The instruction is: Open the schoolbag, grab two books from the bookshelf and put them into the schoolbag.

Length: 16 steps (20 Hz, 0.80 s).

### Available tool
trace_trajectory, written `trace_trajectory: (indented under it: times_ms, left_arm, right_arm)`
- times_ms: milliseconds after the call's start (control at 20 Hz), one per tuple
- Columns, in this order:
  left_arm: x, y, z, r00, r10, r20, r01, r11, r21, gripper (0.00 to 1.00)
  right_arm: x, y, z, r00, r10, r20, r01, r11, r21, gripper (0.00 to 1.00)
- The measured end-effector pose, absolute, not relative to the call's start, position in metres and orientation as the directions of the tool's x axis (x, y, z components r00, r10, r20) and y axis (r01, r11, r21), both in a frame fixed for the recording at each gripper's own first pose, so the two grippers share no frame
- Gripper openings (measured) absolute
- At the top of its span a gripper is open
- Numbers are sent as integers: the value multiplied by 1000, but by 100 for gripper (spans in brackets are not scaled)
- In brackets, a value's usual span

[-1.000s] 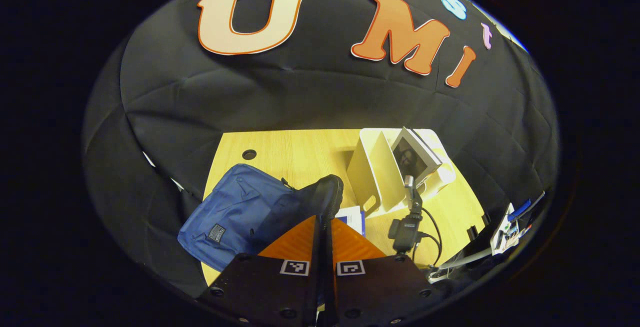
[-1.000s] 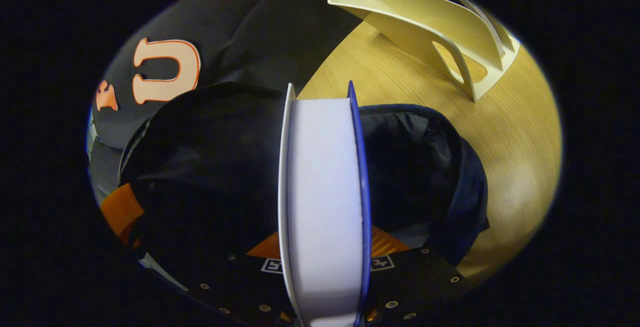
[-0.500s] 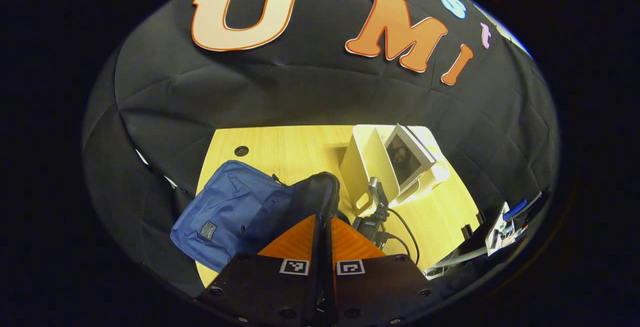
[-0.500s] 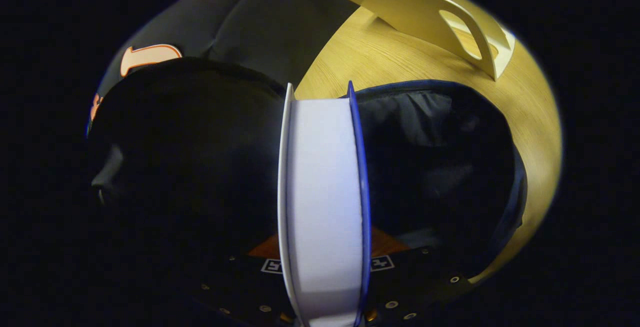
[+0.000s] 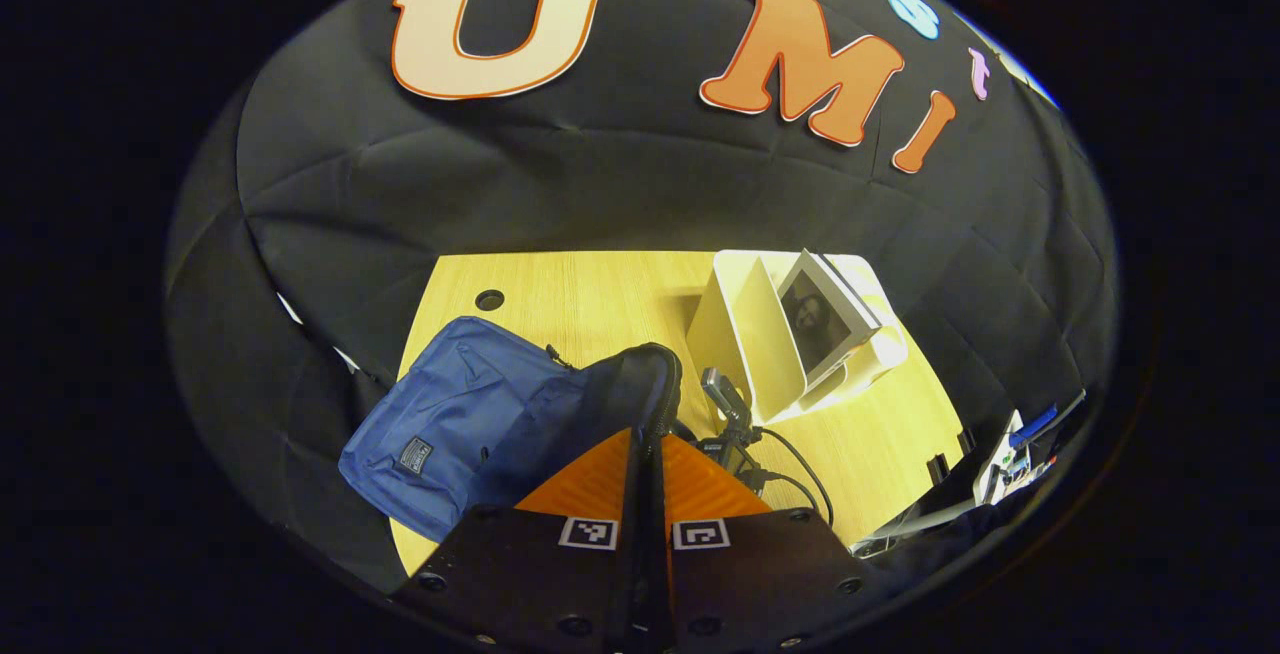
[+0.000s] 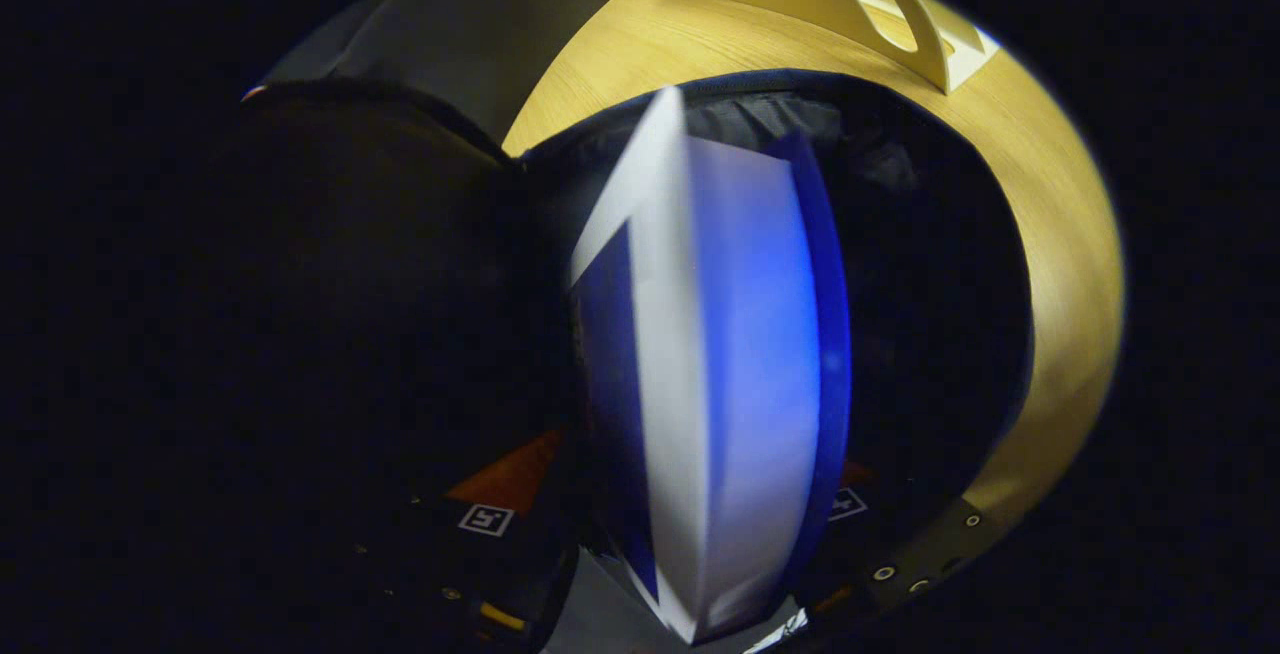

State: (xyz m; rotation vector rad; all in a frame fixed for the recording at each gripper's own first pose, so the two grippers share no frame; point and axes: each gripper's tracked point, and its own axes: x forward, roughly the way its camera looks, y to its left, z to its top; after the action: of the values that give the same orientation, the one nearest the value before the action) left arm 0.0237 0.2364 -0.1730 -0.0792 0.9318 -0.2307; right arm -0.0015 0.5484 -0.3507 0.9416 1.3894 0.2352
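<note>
Schoolbag (image 5: pixel 470 429) lies flat on the wooden table (image 5: pixel 590 294), blue, its mouth pulled up and open on the side toward the bookshelf (image 5: pixel 750 344). The left gripper (image 5: pixel 648 454) has its fingers pressed together on the raised rim of that mouth, holding the flap up from above — a pinch on the fabric, by the look of it.

In the right gripper view the book (image 6: pixel 720 374) fills the middle, edge-on, white pages between blue covers, and it's tilted now, its top leaning left. The right gripper (image 6: pixel 690 534) sits low behind it; the picture is blurred and dark there, so I can't tell whether its fingers clamp the book or have spread. The book's long axis points straight ahead of the right gripper, down into the dark lining of the schoolbag, whose rim curves around it on the far side. So the right hand is the nearer one, and the opening lies dead ahead of it.

On the bookshelf a second book (image 5: pixel 825 314) leans in its slot — one more to fetch, I'd judge.
</note>
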Motion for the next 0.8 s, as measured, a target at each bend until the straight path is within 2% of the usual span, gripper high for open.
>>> trace_trajectory:
  times_ms: [50,100,200,300,500,550,650,750,800]
  left_arm:
    - [23,237,-173,574,-230,-786,161,973,-167,6]
    - [24,237,-173,577,-231,-784,158,973,-170,6]
    - [24,240,-173,582,-223,-782,154,974,-163,6]
    - [22,243,-173,586,-213,-782,148,977,-155,2]
    - [22,244,-173,597,-192,-779,150,980,-127,10]
    - [23,243,-174,596,-189,-781,152,981,-122,6]
    - [20,239,-176,590,-195,-784,153,980,-128,10]
    - [22,240,-177,589,-192,-785,154,980,-125,6]
    - [22,240,-177,590,-190,-785,152,981,-123,10]
  right_arm:
    - [-7,545,-347,205,644,-737,346,657,670,77]
    - [-13,542,-345,192,632,-750,323,682,657,95]
    - [-18,530,-340,181,613,-769,294,713,637,98]
    - [-20,516,-335,187,590,-786,262,741,618,97]
    - [-10,476,-323,237,542,-806,205,783,587,97]
    - [-9,473,-319,239,545,-804,203,782,590,97]
    - [-15,467,-315,223,554,-802,199,780,594,98]
    - [-14,455,-308,242,548,-801,174,787,591,98]
    - [-11,445,-305,259,532,-806,162,799,579,98]
